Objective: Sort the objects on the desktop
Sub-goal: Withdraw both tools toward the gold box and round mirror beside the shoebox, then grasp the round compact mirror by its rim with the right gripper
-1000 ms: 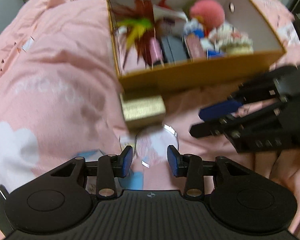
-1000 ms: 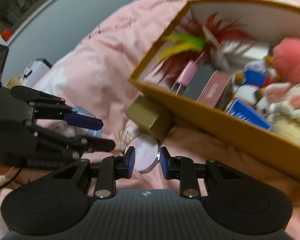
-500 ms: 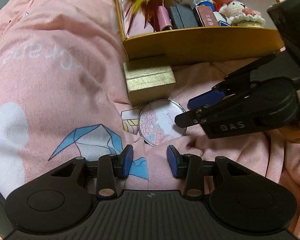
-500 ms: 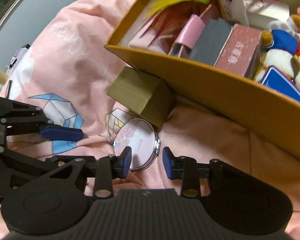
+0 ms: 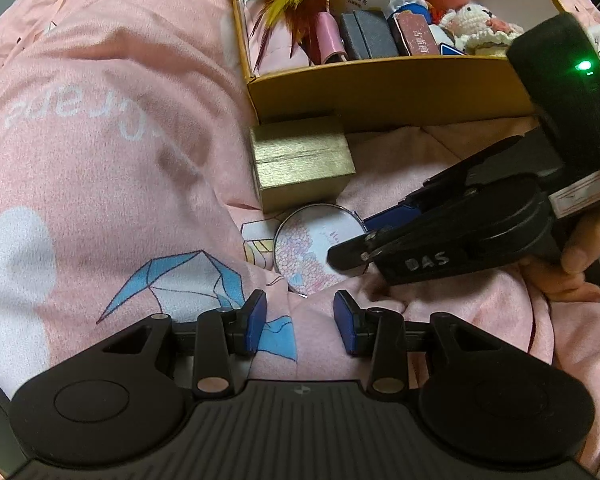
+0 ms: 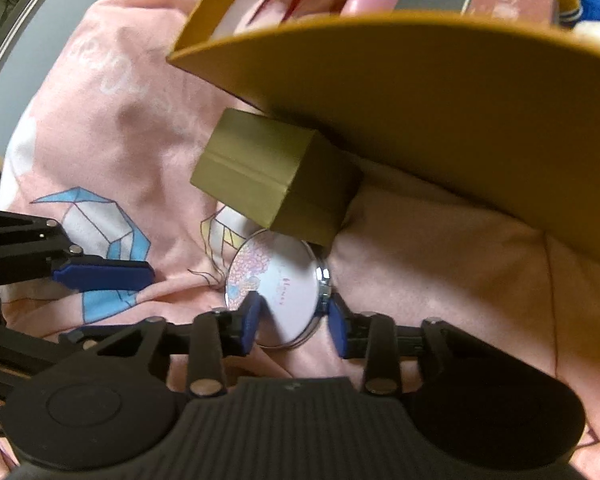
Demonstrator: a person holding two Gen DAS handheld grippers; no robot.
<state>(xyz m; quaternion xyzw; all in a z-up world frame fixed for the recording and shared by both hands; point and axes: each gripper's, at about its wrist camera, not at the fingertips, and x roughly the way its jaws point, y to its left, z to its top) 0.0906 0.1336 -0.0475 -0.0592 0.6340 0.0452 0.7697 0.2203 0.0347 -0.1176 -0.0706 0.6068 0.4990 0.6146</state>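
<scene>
Two grippers close on one small thing: a round compact mirror with a pink flowered lid and a silver rim (image 6: 278, 286), lying flat on the pink printed blanket (image 5: 100, 140). In the right wrist view it sits at twelve o'clock from the right gripper (image 6: 292, 326), whose blue pads stand apart on either side of the near rim, open and not yet pressing; a silver hinge shows at the mirror's three o'clock edge. Being round, it has no long axis to line up with. The right gripper is clearly the nearer one. The left gripper (image 5: 300, 322) is also open and empty, with the mirror further off at twelve o'clock.

Just beyond the mirror, touching or nearly so, rests a small gold rectangular gift box (image 5: 302, 160), and behind that stands the open mustard-yellow cardboard box (image 5: 380, 84) already filled with feathers, cases and soft toys.

Readable writing: "DAS" on the right gripper's body, a script word on the mirror's lid that looks like "Flowers", and large white letters on the blanket that I cannot make out.
</scene>
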